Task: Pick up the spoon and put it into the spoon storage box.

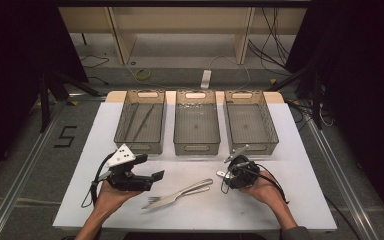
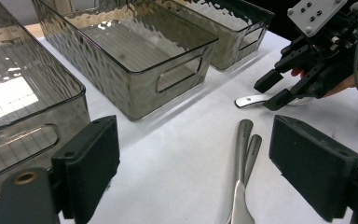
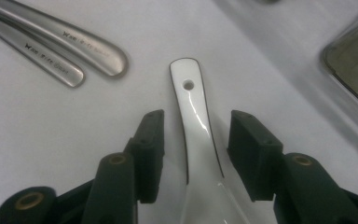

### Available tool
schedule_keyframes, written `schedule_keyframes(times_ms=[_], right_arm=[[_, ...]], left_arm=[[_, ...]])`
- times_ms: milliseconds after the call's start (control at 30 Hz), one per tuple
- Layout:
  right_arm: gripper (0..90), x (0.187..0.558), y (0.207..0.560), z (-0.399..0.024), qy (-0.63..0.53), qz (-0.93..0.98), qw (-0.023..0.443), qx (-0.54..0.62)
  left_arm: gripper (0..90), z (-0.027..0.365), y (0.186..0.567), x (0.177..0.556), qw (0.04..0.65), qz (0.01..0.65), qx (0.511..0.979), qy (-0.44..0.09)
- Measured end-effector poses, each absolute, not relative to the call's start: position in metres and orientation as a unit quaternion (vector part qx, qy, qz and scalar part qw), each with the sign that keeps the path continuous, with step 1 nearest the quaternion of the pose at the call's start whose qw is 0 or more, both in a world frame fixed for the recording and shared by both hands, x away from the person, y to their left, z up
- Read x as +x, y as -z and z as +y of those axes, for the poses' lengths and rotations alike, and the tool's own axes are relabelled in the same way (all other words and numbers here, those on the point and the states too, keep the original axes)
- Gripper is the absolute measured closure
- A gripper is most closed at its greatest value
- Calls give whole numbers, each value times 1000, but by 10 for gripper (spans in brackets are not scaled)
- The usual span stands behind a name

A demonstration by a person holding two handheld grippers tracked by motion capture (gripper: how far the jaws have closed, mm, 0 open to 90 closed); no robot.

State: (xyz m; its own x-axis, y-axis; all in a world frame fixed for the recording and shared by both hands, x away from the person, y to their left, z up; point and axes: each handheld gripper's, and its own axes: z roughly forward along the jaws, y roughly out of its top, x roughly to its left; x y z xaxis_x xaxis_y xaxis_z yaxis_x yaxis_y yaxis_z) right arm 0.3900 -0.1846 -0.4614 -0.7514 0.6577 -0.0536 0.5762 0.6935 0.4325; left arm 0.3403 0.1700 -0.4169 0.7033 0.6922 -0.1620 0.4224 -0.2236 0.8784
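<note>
Right gripper [image 3: 196,154]: my jaws straddle white ceramic spoon [image 3: 198,140], unclamped | left gripper [image 2: 196,168]: open | risk: glazed handle slipping, off-centre pinch.

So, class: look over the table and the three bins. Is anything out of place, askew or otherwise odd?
Nothing looks spilled or broken. The three bins stand in a tidy row. Two metal utensils lie overlapped and slanted on the white table, outside any bin, and a white spoon lies between the right gripper's pads, not yet pinched.
</note>
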Motion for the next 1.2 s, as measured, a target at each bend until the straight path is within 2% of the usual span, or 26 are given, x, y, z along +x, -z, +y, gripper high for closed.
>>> schedule_keyframes(times_ms=[567,867,1200], right_arm=[[750,395,461,-178,-167,925,75,333],[763,395,458,-171,-141,936,81,313],[765,392,447,-175,-164,934,84,305]], left_arm=[[158,169,418,338,501,351,779,-138],[159,169,417,337,501,349,779,-140],[159,170,417,337,502,351,778,-142]])
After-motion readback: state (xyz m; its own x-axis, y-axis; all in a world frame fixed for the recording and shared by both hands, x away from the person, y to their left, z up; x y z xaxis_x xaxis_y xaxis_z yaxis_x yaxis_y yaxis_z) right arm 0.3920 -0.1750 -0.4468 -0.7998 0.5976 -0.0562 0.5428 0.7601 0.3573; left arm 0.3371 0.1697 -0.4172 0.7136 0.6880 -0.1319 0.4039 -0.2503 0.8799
